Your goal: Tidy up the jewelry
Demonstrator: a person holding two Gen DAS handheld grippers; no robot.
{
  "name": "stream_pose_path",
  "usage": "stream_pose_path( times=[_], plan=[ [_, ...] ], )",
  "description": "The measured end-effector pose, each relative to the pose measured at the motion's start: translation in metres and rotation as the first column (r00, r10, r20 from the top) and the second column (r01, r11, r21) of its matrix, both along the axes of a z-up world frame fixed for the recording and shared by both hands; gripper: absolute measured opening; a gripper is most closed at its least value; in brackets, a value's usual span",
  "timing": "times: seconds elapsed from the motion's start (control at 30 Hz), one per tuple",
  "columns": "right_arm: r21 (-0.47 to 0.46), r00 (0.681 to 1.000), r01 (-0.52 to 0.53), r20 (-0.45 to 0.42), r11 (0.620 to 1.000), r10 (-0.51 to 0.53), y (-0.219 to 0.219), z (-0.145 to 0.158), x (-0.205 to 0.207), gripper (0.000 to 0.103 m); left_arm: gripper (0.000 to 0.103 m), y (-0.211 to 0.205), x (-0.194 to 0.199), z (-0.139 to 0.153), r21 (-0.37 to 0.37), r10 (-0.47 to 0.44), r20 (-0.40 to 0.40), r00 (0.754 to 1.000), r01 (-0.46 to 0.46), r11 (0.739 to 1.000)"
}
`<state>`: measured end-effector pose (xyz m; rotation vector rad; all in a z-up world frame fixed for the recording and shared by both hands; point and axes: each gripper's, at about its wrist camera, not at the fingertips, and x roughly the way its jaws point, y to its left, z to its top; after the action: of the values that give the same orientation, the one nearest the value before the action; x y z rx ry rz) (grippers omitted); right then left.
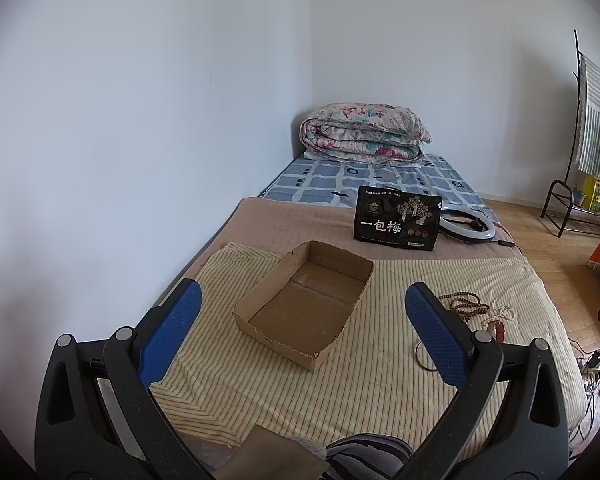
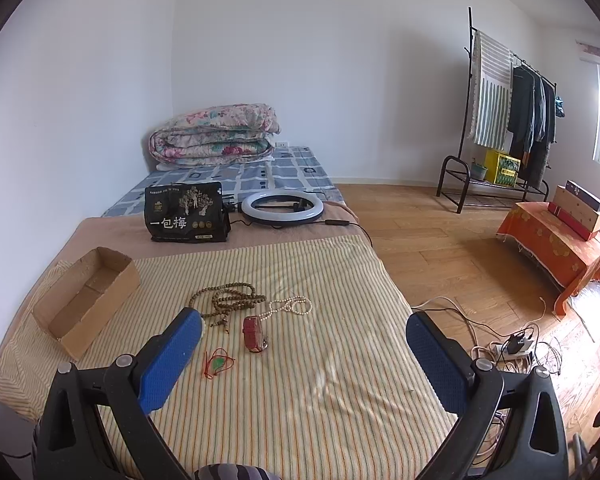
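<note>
Both hand-held grippers hang over a striped cloth (image 2: 300,360) on a bed, each with blue pads spread wide and nothing between them: the left gripper (image 1: 302,328) faces an empty cardboard box (image 1: 306,304), the right gripper (image 2: 304,344) faces the jewelry. Right of the box lie a coil of brown wooden beads (image 2: 232,300), a white pearl strand (image 2: 290,306) touching it, a red-strapped watch (image 2: 254,334) and a green pendant on red cord (image 2: 218,364) (nearest the right gripper). Beyond the box stand a black bag (image 2: 186,214) and a ring light (image 2: 282,206)
</note>
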<state>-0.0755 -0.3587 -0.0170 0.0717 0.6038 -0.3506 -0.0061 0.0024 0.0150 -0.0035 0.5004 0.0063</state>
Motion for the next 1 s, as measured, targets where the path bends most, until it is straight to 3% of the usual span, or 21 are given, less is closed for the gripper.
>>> stream_pose_path(
  times=[1.0],
  plan=[
    [0.007,1.000,-0.004,-0.005,1.000,0.004,0.0030,0.0013,0.0000,0.103,0.103,-0.0069,-0.0046,0.0062,-0.002,-0.004,0.009,1.000,0.004,1.000]
  ],
)
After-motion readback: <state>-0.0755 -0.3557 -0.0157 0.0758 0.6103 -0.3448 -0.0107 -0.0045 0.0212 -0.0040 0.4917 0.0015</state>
